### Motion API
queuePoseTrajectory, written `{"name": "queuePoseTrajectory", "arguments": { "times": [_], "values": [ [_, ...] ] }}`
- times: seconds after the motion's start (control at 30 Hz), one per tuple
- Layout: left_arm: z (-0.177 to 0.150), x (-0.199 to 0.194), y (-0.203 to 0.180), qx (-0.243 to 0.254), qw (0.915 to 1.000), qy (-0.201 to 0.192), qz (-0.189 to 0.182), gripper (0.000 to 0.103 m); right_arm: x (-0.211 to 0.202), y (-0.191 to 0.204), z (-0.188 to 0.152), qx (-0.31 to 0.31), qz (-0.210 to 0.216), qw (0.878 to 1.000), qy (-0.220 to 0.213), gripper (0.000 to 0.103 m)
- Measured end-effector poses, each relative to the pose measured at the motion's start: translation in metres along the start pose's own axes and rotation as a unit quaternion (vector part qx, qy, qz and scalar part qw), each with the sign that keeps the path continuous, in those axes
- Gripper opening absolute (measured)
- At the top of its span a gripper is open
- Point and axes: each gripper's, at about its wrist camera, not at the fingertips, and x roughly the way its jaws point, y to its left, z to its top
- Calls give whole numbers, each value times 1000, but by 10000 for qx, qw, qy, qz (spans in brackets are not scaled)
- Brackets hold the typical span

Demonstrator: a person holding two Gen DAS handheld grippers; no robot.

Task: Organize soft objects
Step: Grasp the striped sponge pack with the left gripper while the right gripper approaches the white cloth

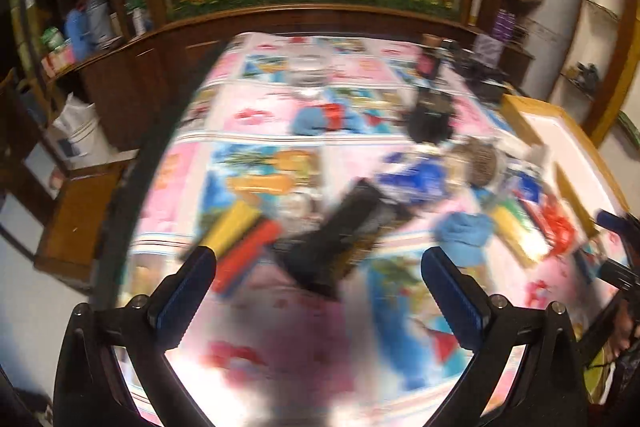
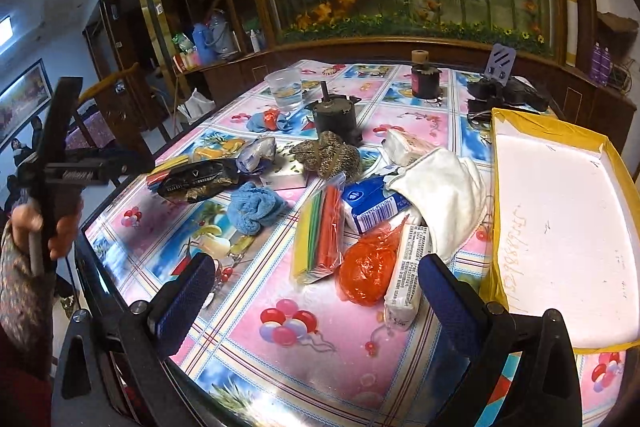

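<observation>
Soft items lie scattered on the patterned tablecloth (image 2: 280, 347). A blue cloth (image 2: 256, 207), an orange plastic bag (image 2: 368, 267), a white cloth (image 2: 444, 195) and a brown knitted piece (image 2: 328, 155) show in the right wrist view. My right gripper (image 2: 316, 267) hangs open above the table's near part, just short of the orange bag, holding nothing. The left wrist view is blurred. My left gripper (image 1: 318, 259) is open over a black packet (image 1: 344, 227), with the blue cloth (image 1: 466, 231) to its right. A hand (image 2: 40, 227) holds the left gripper (image 2: 100, 167) at the table's left edge.
A white box with a yellow rim (image 2: 560, 227) sits at the right of the table. A straw packet (image 2: 320, 227), a tissue pack (image 2: 372, 203), a white packet (image 2: 404, 275), a water cup (image 2: 286, 89) and a dark motor (image 2: 334, 115) lie among the soft items. A wooden cabinet stands behind.
</observation>
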Motion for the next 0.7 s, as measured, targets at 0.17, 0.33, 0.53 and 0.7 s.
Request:
{"name": "queuePoseTrajectory", "arguments": {
  "times": [0.17, 0.33, 0.53, 0.7],
  "values": [
    [7, 27, 40, -21, 9996, 288, 25, 87, 3, -7, -3, 134, 35, 9999, 34, 103],
    [5, 42, 45, 471, 9976, 501, -34, 87, -1, -10, -9, 151, 13, 9999, 52, 103],
    [2, 53, 43, 1018, 9922, 716, 86, 87, -1, -13, -12, 232, 49, 9997, 44, 103],
    [6, 67, 36, 1241, 9887, 822, 170, 87, -2, -11, -12, 206, 58, 9998, 27, 103]
  ]
}}
